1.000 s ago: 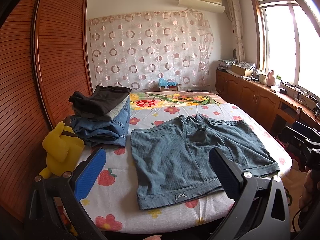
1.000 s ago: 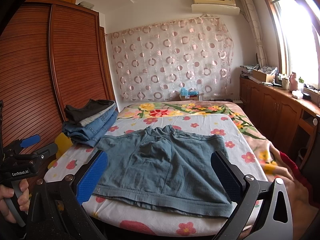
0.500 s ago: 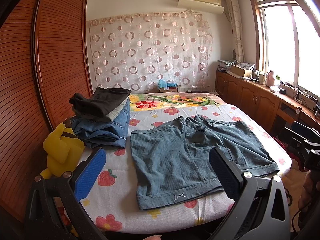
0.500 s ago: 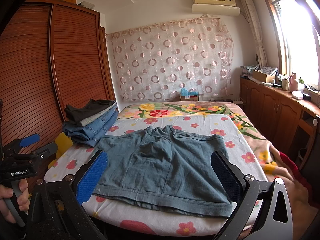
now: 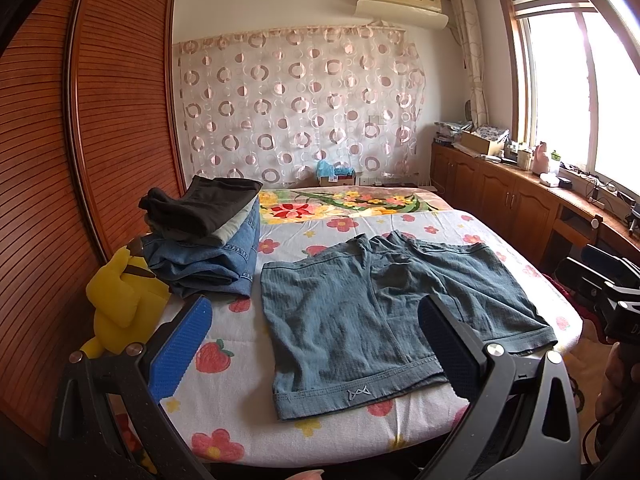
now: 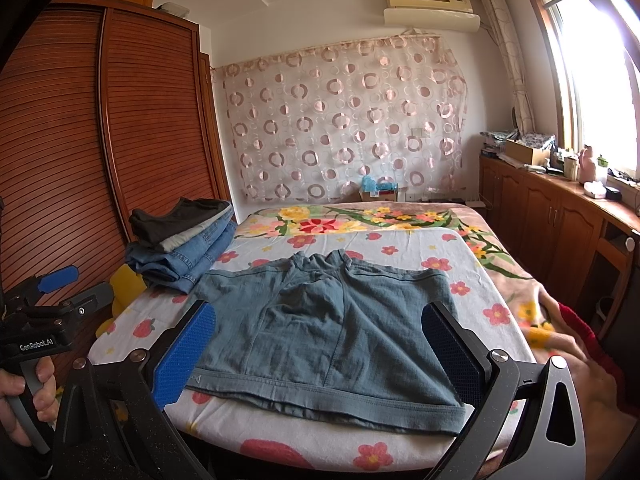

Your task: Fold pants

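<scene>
1. Shorts (image 5: 384, 320) lie flat on the bed (image 5: 240, 412).
2. Left tongs (image 5: 316, 344) and right tongs (image 6: 320, 344) hover spread, empty (nothing gripped).
3. Risk: pinching one layer would skew the fold.

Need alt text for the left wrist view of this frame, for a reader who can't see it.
Grey-blue shorts lie spread flat on a floral bedsheet, framed by the open left tool held above the near edge. A stack of folded clothes and a yellow plush toy sit to the shorts' left.
</scene>
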### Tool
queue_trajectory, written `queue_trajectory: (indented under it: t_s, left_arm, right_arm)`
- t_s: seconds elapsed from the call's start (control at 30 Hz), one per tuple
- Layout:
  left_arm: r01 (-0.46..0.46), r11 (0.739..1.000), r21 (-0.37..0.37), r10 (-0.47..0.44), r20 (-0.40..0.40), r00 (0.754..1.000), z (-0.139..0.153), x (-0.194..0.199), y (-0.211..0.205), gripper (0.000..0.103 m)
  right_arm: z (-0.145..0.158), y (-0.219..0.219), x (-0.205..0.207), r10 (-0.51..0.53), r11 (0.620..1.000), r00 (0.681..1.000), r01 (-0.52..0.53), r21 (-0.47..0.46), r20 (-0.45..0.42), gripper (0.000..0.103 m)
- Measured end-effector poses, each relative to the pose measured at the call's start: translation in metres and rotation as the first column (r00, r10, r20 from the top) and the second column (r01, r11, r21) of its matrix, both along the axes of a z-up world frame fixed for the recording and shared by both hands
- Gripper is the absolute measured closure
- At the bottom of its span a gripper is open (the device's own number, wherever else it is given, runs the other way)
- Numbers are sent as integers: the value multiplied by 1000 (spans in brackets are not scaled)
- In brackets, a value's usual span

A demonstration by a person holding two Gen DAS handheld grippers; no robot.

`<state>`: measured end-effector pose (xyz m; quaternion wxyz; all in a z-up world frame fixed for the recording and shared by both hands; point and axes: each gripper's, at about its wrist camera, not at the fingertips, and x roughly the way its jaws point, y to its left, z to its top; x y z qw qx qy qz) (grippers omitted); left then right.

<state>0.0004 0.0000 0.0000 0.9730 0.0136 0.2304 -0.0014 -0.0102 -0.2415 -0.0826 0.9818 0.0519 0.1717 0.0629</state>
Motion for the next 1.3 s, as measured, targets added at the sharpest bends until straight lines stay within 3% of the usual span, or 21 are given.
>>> queue_trajectory:
  t_s: [0.9,1.07,1.3]
  left_arm:
    - [1,1000,1,-1,4,1000,8,-2,5,0]
    - [5,1000,-4,-5,-27,1000,12,5,6,0]
    - [20,1000,-12,-21,-84,996,-8,13,5,0]
  right_arm:
    - [-1,0,-1,3,1000,1000,-3,-4,2,0]
    - [-3,-4,3,4,1000,1000,-4,-9,-15,0]
    - [-7,-13,9,10,1000,999,-11,-20,-50,0]
